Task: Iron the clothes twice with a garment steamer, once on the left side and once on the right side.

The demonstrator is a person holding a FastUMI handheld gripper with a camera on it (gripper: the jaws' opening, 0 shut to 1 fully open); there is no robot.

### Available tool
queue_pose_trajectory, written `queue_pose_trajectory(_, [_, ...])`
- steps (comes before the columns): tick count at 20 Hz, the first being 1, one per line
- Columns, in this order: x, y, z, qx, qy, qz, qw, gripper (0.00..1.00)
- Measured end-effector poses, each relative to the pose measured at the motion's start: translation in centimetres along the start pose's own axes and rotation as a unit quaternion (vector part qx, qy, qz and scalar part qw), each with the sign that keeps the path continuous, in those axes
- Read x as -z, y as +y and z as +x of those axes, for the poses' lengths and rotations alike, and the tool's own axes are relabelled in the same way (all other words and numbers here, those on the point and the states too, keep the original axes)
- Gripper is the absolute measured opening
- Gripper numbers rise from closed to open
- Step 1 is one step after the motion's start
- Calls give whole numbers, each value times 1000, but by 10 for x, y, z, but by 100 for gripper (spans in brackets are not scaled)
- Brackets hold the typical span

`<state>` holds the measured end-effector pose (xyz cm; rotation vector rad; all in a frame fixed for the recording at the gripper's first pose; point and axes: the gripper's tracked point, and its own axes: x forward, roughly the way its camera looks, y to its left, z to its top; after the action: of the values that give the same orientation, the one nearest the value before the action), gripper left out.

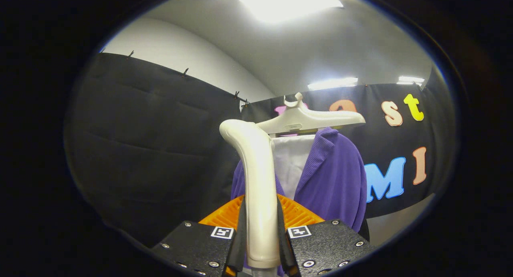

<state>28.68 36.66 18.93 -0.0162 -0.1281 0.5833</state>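
The hand-held gripper (261, 233) is clenched on the handle of the garment steamer (256, 176), both fingers pressing its sides. The steamer's curved head rises just in front of the purple jacket (334, 180), which hangs on a white hanger (312, 118) beyond the fingers

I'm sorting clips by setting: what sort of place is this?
Probably an indoor recording booth, not a home: black cloth walls under ceiling lights, with a purple garment on a hanger. The gripper is shut on the steamer handle.
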Motion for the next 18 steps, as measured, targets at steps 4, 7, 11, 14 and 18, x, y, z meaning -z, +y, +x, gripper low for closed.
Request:
queue_pose_trajectory(4, [27,3,26,12,28,-16,999,34])
queue_pose_trajectory(7, [55,7,37,10,59,-23,998,35])
queue_pose_trajectory(11, [82,7,41,8,78,-32,996,35])
queue_pose_trajectory(14, [98,15,26,3,89,-36,995,35])
queue_pose_trajectory(18, [124,15,14,1,109,-38,993,35])
